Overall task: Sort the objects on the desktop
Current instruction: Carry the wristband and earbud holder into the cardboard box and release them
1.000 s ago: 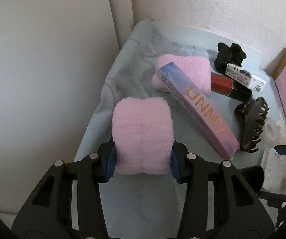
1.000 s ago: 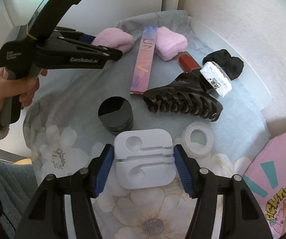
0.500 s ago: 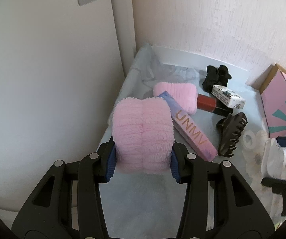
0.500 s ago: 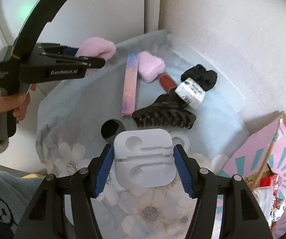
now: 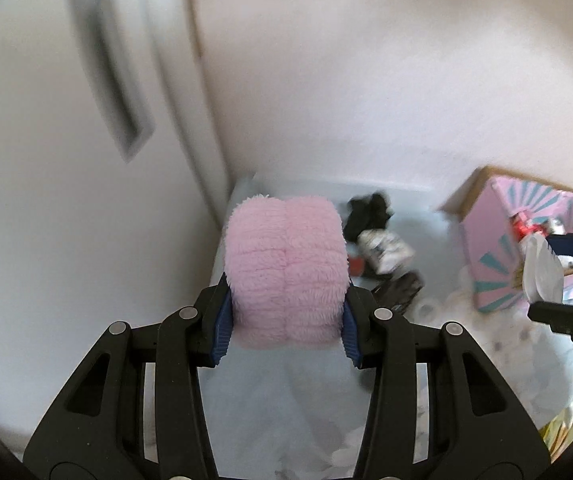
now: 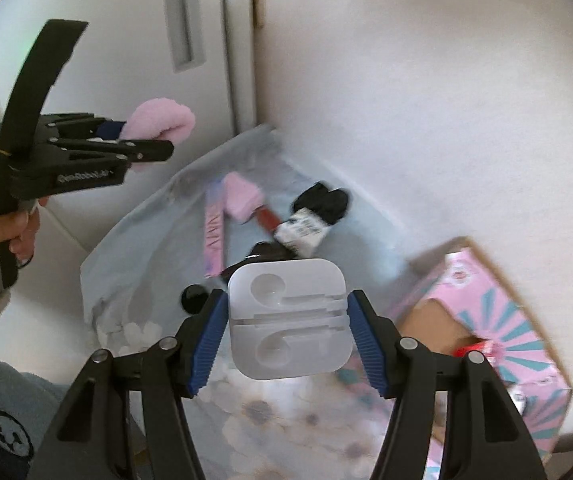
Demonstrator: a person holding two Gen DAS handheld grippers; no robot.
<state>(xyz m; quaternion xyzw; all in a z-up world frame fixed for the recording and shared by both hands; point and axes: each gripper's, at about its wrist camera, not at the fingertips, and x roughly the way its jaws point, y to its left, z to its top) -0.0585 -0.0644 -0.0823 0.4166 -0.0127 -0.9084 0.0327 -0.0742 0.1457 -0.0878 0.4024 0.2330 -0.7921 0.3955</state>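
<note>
Fluffy pink puff [image 5: 284,270], ribbed, clamped in left hand-held gripper [image 5: 284,320]. White grooved moulded tray [image 6: 288,318], rounded corners, clamped in right hand-held gripper [image 6: 288,334]. Beyond both, blurred tabletop [image 6: 146,248] clutter; pink box [image 6: 502,344] right, partly cut off.

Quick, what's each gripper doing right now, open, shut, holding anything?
Left gripper: shut on the fluffy pink pad.
Right gripper: shut on the white plastic holder.

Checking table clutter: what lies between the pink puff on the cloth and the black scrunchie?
In the right wrist view, a red tube lies between the puff and the scrunchie.
</note>
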